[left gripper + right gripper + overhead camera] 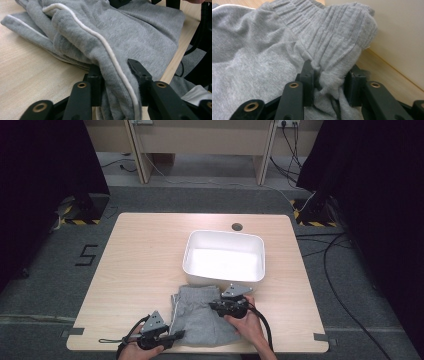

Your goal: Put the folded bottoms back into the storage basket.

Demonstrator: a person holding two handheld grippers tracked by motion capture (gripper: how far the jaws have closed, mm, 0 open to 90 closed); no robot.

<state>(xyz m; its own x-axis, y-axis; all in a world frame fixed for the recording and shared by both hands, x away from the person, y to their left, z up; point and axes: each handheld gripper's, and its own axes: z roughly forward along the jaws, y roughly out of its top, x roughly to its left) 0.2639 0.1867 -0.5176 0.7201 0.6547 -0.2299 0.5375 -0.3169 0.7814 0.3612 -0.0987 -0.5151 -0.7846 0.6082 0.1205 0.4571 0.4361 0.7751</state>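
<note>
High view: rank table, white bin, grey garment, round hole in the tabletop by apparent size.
1. Table, largest by far.
2. White bin.
3. Grey garment, somewhat smaller than the bin, though the hands and grippers cover part of it.
4. Round hole, smallest.

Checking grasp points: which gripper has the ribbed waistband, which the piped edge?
The right gripper pinches the ribbed waistband of the grey garment, by the white tub. The left gripper clamps the white-piped edge.

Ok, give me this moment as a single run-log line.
left gripper: shut on folded grey knit garment, white-piped edge | right gripper: shut on its ribbed waistband | white rectangular plastic bin: behind garment, on wooden table
</note>
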